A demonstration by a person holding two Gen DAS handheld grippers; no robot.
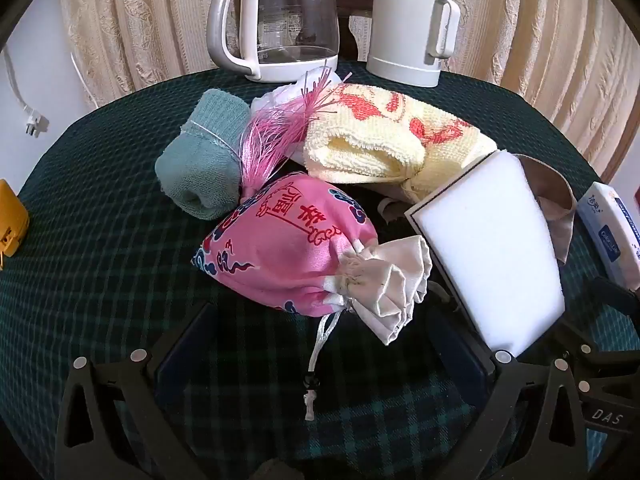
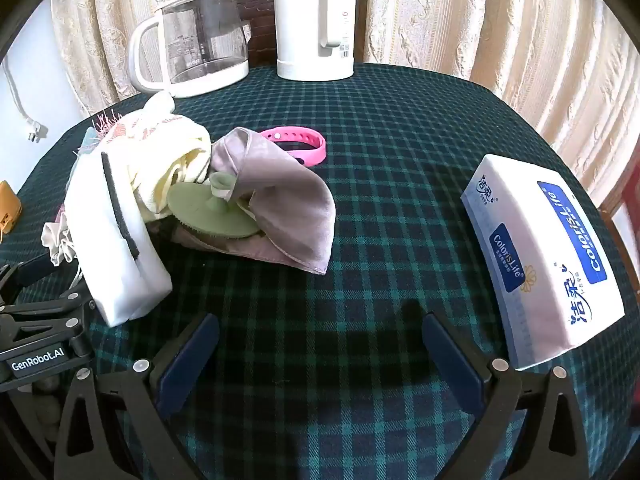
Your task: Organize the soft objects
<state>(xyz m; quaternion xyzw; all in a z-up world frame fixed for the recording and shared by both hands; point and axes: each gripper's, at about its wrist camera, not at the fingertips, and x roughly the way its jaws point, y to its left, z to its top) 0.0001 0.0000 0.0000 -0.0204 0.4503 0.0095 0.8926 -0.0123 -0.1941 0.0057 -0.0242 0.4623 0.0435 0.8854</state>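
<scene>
- Round worktop (image 2: 400, 184) under a dark green plaid cloth, a pile of soft things heaped on it.
- Pink satin drawstring pouch (image 1: 280, 244) with red characters and a white gathered neck, at the near edge of the pile, pink tassel (image 1: 276, 136) fanning up behind it.
- Rolled teal towel (image 1: 200, 160) touching the pouch on its left; folded pale yellow towel (image 1: 384, 136) with a red pattern just behind the pouch.
- White rectangular sponge block (image 1: 488, 248) with a dark edge strip, leaning tilted just right of the pouch.
- Mauve silky cloth (image 2: 280, 200) draped right of the sponge, green round silicone brush (image 2: 208, 212) lying on it, pink rubber wristband (image 2: 300, 144) just behind.
- White-and-blue tissue pack (image 2: 548, 256) well apart, far right of the pouch.
- Glass kettle (image 1: 280, 24) and white kettle (image 1: 408, 28) behind the pile, at the far edge.
- Left hand-held gripper (image 1: 320, 360) spread wide, hovering just before the pouch, gripping nothing.
- Right hand-held gripper (image 2: 320, 360) spread wide over bare cloth, right of the sponge, gripping nothing.
</scene>
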